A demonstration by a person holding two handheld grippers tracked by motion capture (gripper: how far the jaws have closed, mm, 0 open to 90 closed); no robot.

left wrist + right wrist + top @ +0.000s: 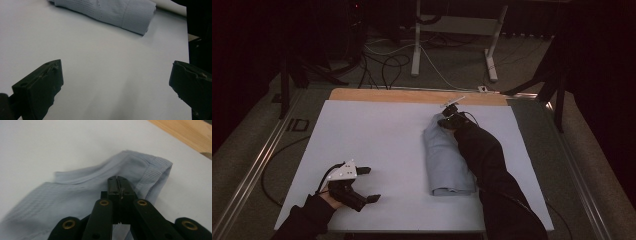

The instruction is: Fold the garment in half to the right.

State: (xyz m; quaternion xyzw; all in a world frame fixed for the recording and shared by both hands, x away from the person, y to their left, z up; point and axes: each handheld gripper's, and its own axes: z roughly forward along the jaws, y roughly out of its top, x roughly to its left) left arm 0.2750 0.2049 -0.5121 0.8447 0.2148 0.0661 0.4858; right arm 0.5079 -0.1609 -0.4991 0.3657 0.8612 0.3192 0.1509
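A light blue folded garment (447, 160) lies lengthwise on the right half of the white sheet (377, 130). My right gripper (451, 120) is at its far end, reached over the cloth by a dark sleeve. In the right gripper view its jaws (117, 178) are pressed together on a raised fold of the garment (75, 195), next to the ribbed hem. My left gripper (371, 184) rests at the near left of the sheet, open and holding nothing. In the left gripper view the gripper (116, 75) has its jaws wide apart over bare sheet, with the garment (112, 12) farther off.
A strip of wooden tabletop (412, 96) shows beyond the sheet's far edge. Behind the table are a white desk frame (417, 45) and loose cables (387, 65) on the floor. A metal rail (257, 160) runs along the left side.
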